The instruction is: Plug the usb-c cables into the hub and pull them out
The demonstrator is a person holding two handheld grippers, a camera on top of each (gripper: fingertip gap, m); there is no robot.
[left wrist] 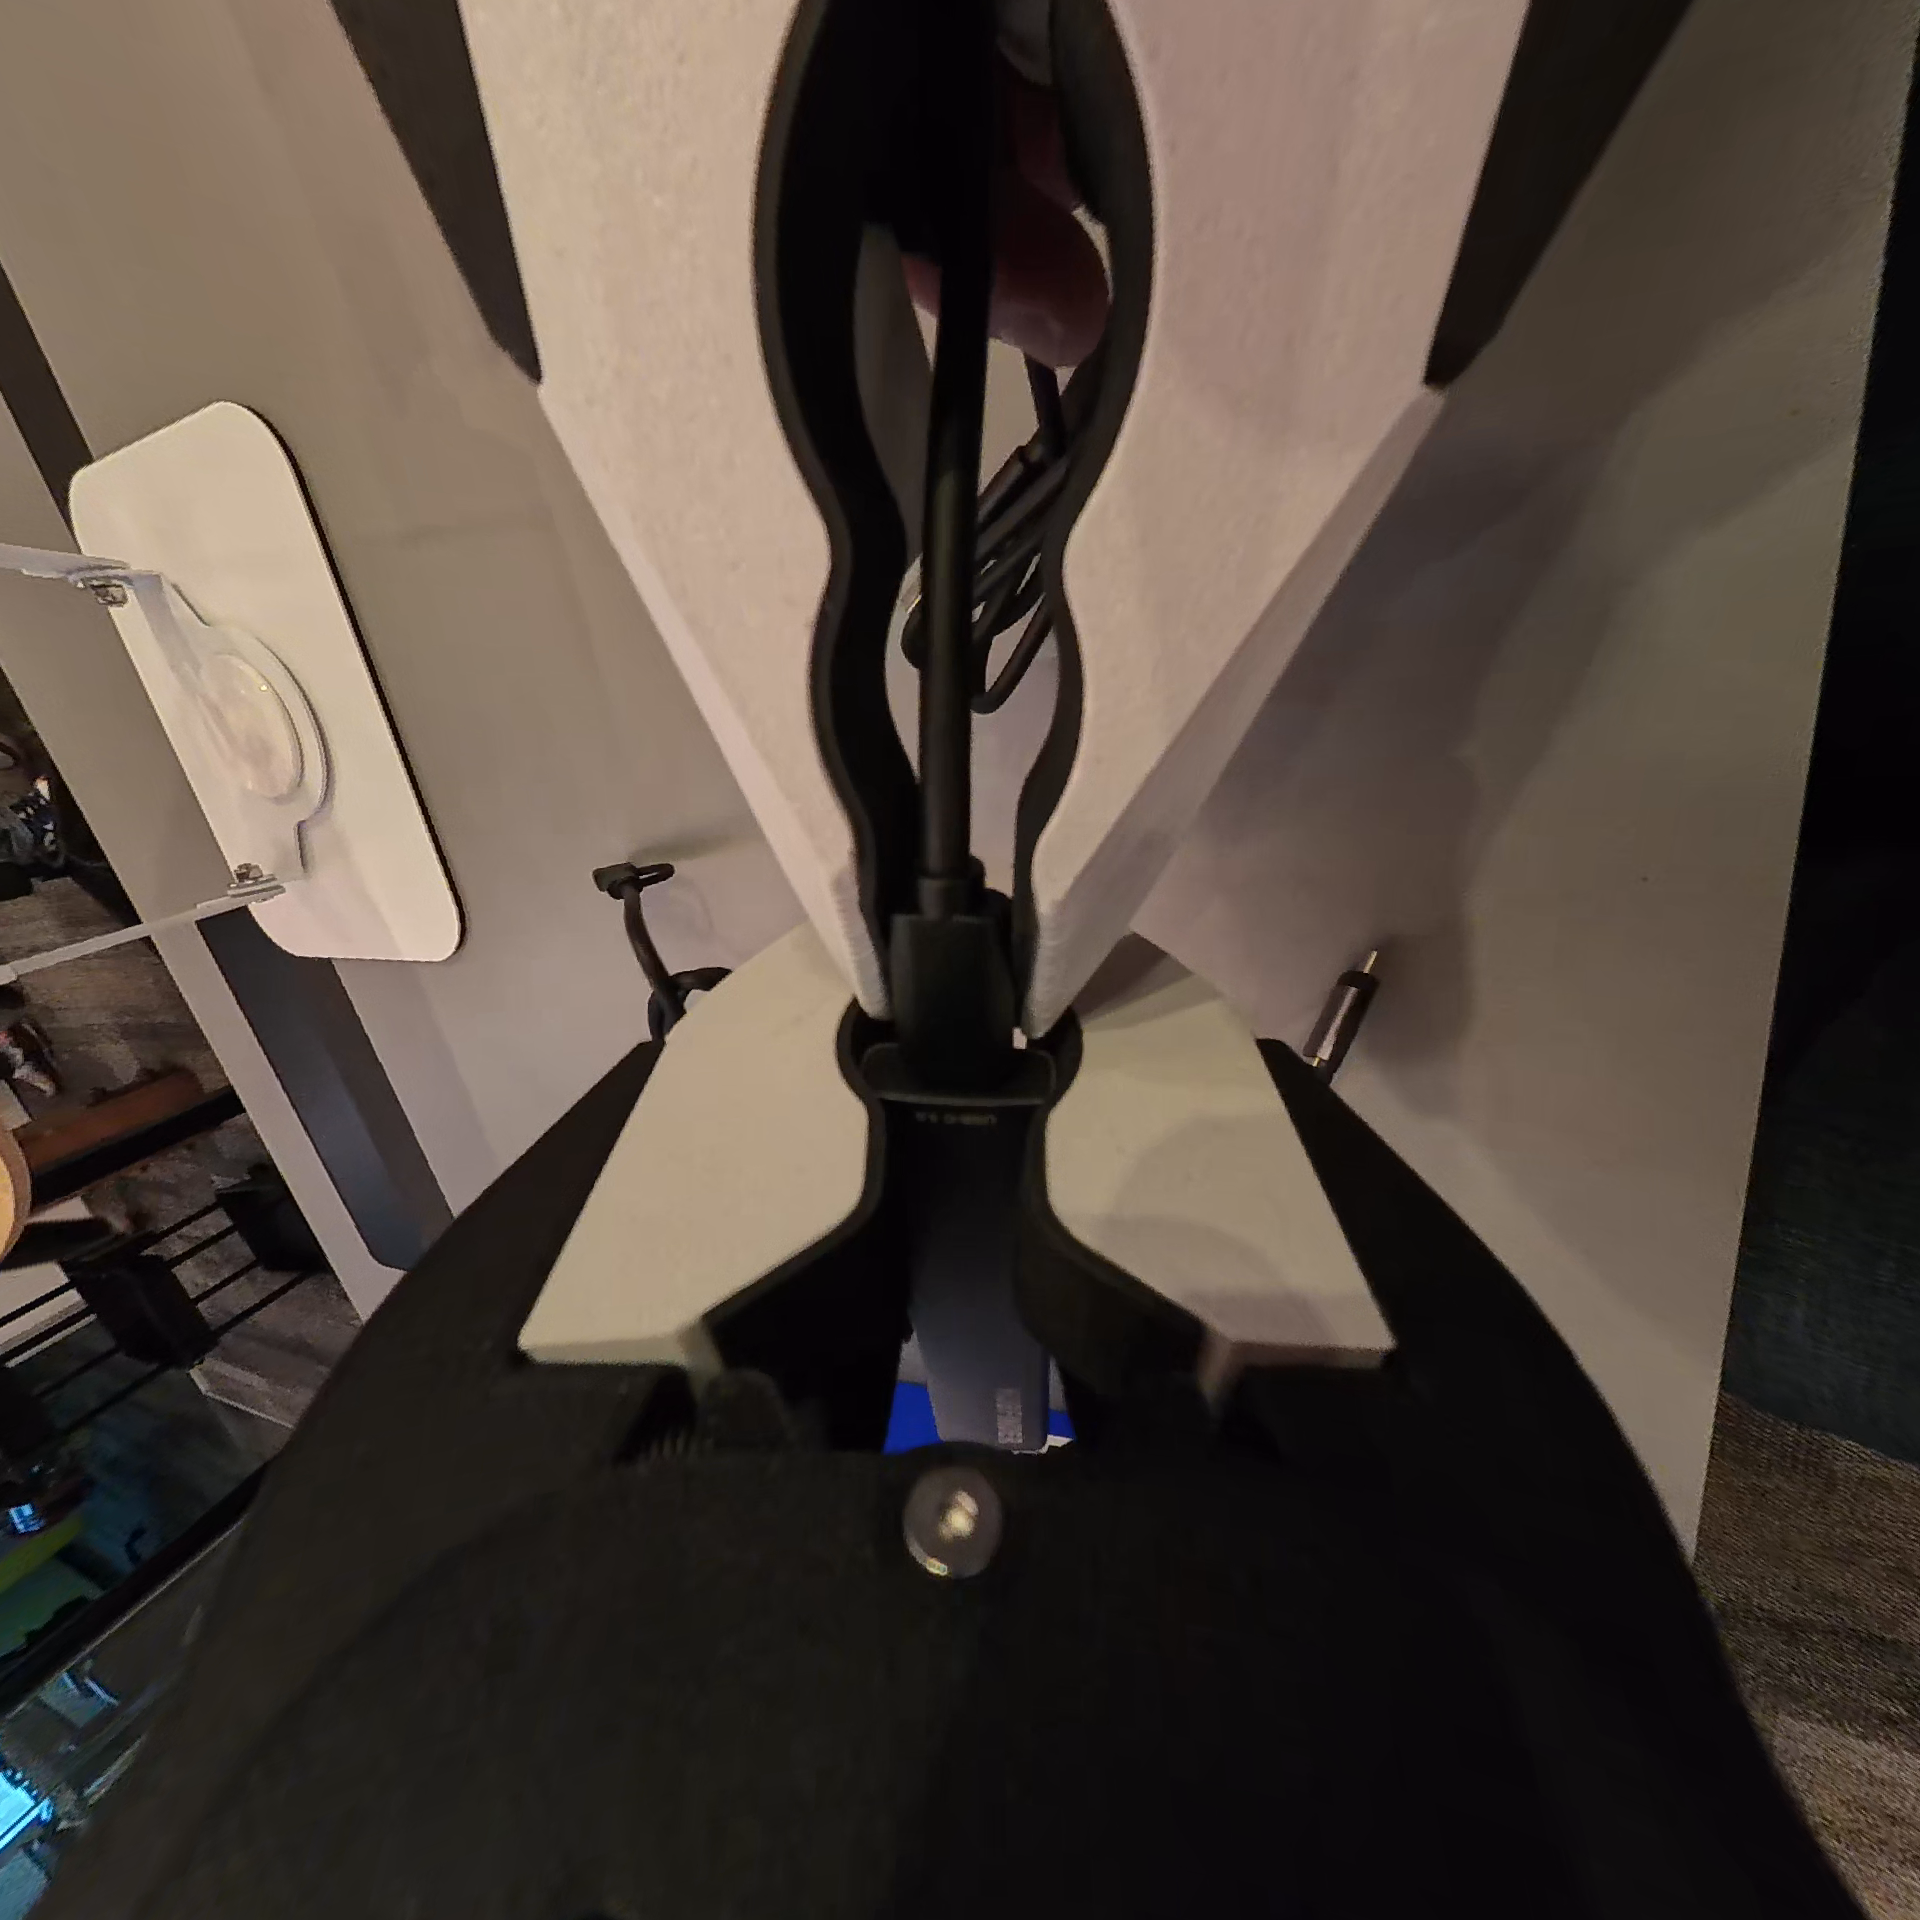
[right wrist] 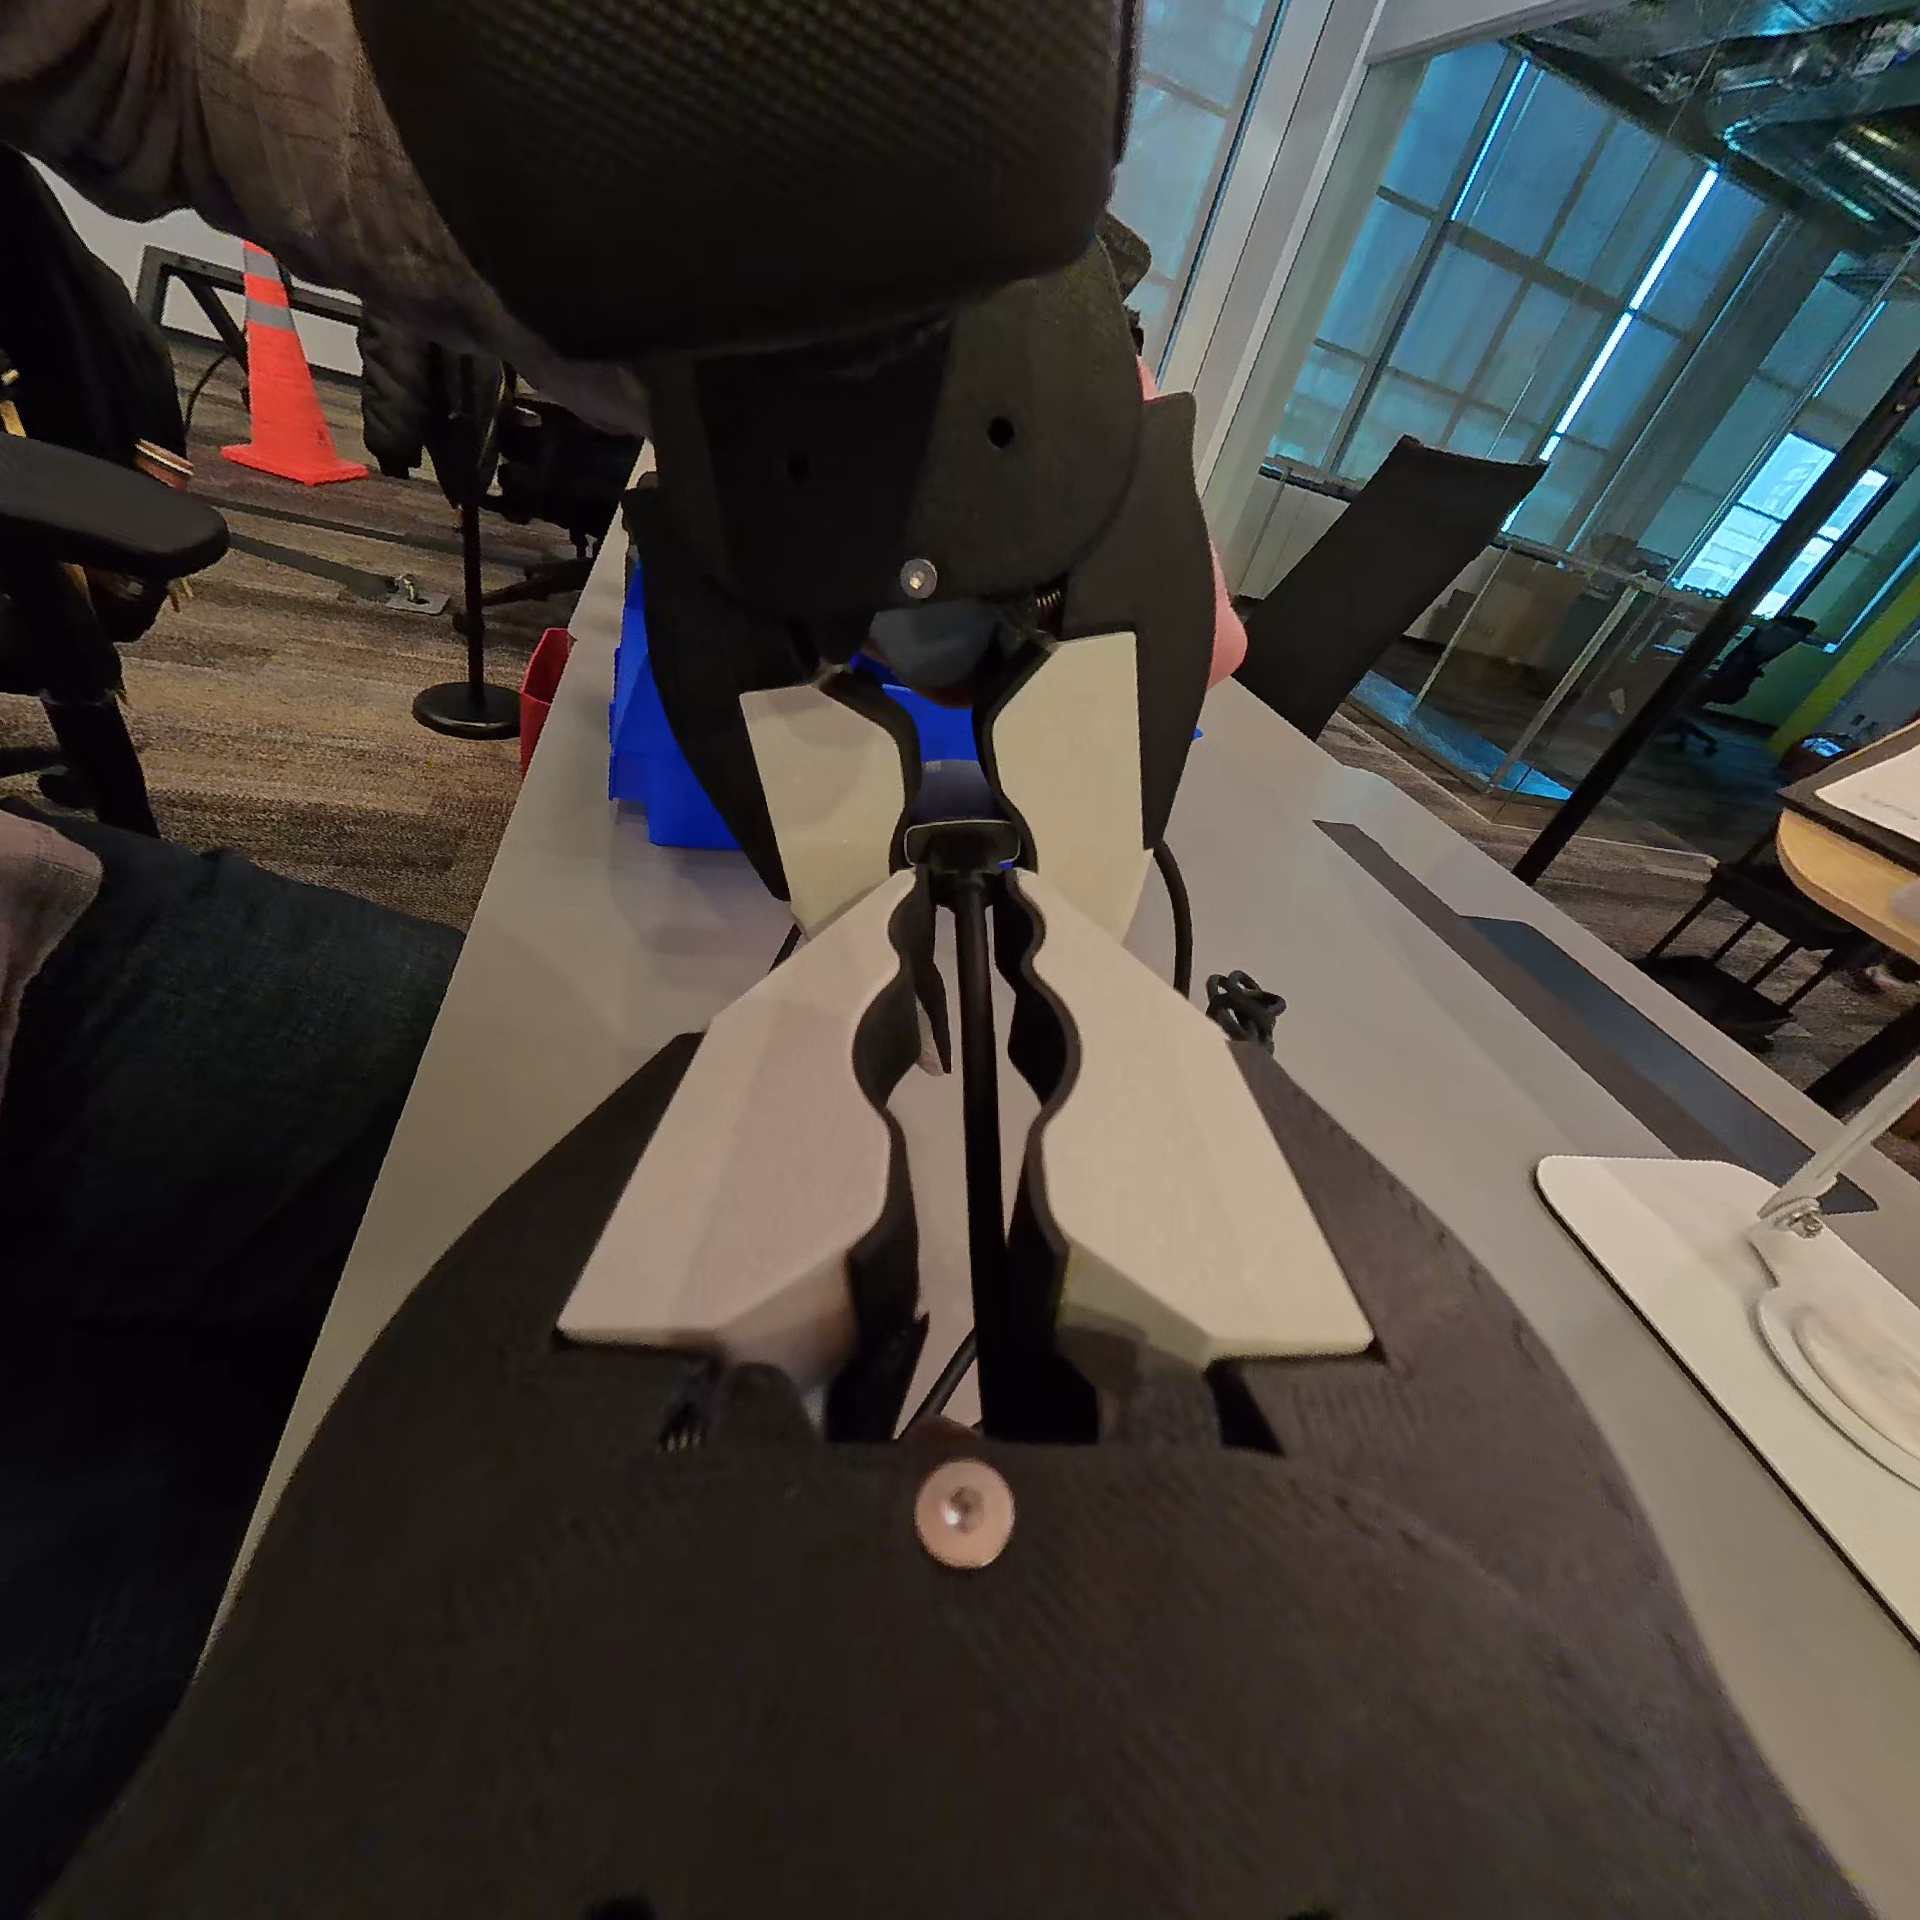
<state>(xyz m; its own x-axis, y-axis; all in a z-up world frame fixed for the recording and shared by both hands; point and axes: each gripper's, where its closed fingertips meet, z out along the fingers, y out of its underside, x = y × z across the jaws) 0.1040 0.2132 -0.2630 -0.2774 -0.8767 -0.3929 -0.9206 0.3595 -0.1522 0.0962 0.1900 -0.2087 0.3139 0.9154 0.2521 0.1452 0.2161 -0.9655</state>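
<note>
My left gripper [left wrist: 956,1070] is shut on a dark blue-grey hub [left wrist: 961,1247], whose end sticks out between its white fingers. My right gripper [left wrist: 954,987] faces it from the far side, shut on the black plug [left wrist: 951,966] of a usb-c cable [left wrist: 945,623]. The plug butts against the hub's end and no metal tip shows. In the right wrist view my right gripper [right wrist: 961,883] holds the plug [right wrist: 961,857], with the cable [right wrist: 982,1143] running back between its fingers. The left gripper [right wrist: 961,831] holds the hub [right wrist: 961,795] opposite.
A second plug [left wrist: 1345,1008] lies on the grey table [right wrist: 582,935] to the right. A coiled black cable [left wrist: 665,966] lies to the left. A white stand base [right wrist: 1714,1299] sits near my right gripper. A blue bin [right wrist: 665,748] stands behind the left gripper, near the table edge. One gripper's finger ends stand about 5 cm off the other's.
</note>
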